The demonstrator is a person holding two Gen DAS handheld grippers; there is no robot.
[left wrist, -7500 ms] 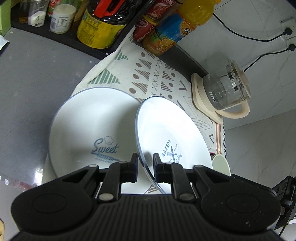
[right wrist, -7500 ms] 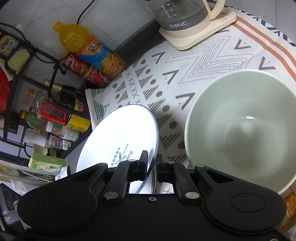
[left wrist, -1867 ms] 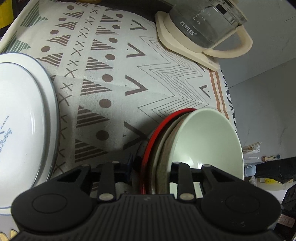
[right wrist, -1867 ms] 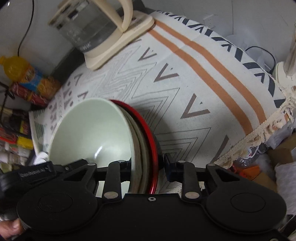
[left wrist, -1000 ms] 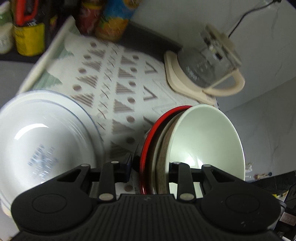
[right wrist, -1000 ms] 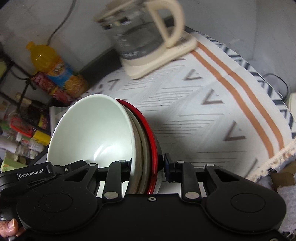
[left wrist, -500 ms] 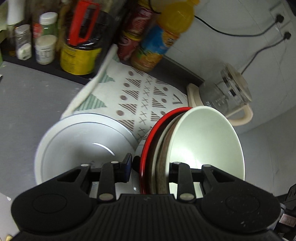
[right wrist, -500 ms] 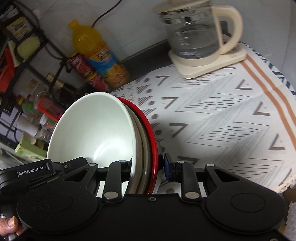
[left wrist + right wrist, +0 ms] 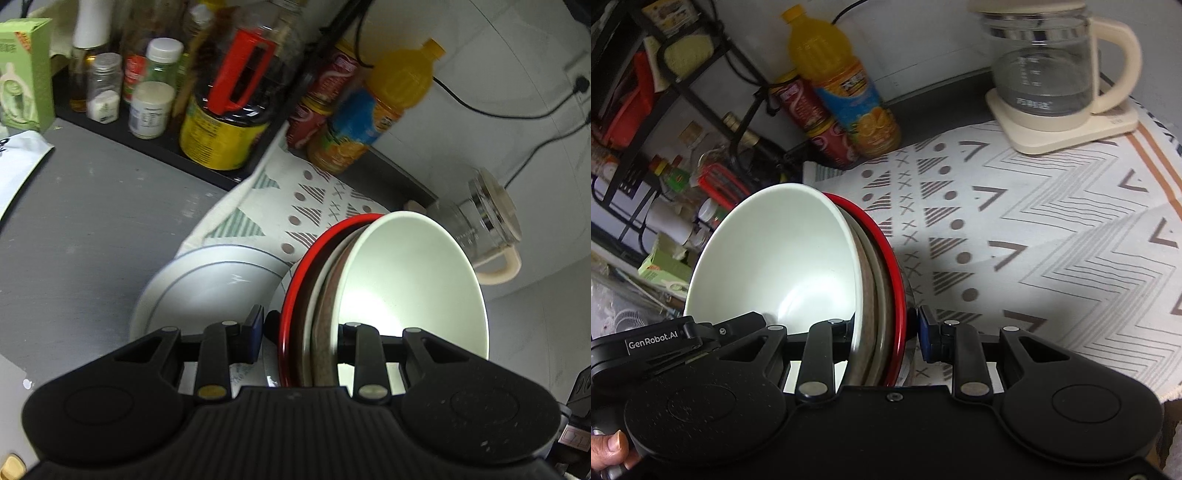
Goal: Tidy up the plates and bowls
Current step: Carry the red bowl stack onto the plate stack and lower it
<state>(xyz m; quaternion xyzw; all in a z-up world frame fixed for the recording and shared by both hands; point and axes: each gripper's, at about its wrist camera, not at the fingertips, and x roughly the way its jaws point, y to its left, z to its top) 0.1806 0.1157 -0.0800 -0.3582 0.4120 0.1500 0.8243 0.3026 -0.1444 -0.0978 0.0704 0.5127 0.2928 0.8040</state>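
Looking along our left gripper [image 9: 301, 341], we see its jaws closed on the rim of a nested stack of bowls [image 9: 406, 288]: a pale green bowl innermost, a brownish one, a white one and a red-rimmed one outermost, all carried tilted on edge. Just ahead and to the gripper's left, white plates [image 9: 207, 288] sit piled on the corner of a patterned cloth [image 9: 317, 199]. Farther ahead stands a shelf of bottles and jars [image 9: 221, 110]; a glass kettle [image 9: 487, 229] lies to the right.

Looking along our right gripper [image 9: 882, 332], we see it clamped on the same stack's opposite rim, the bare cloth spreading to its right.

We judge the task well along: plates are piled, bowls are nested. Setting the bowls down seems to be what remains.
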